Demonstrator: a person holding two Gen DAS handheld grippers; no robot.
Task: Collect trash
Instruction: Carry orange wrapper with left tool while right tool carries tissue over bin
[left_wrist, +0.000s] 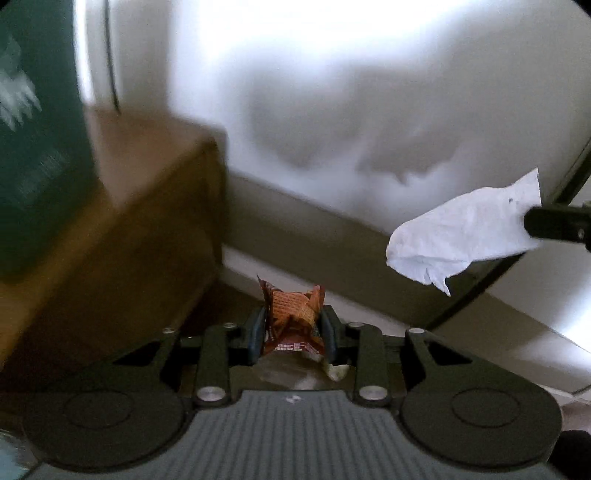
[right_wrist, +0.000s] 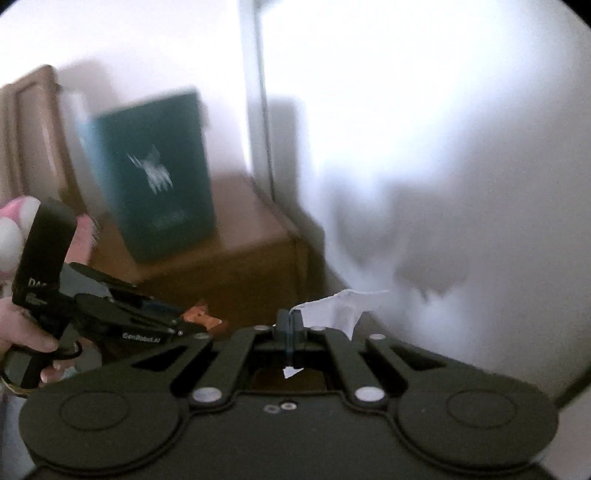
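Note:
My left gripper (left_wrist: 293, 325) is shut on a crumpled orange-brown snack wrapper (left_wrist: 295, 317) and holds it in the air. It shows at the left of the right wrist view (right_wrist: 184, 325), with the wrapper (right_wrist: 201, 315) at its tip. My right gripper (right_wrist: 291, 325) is shut on a crumpled white tissue (right_wrist: 338, 308), which sticks out to the right of the fingers. In the left wrist view the tissue (left_wrist: 461, 240) hangs at the right, pinched by the right gripper's black fingertips (left_wrist: 546, 223).
A wooden cabinet (right_wrist: 229, 266) stands against the white wall (right_wrist: 443, 147), with a dark green box (right_wrist: 155, 173) on top. Both show blurred at the left of the left wrist view, the cabinet (left_wrist: 129, 221) below the box (left_wrist: 37, 147). A pink soft object (right_wrist: 14, 221) is at the far left.

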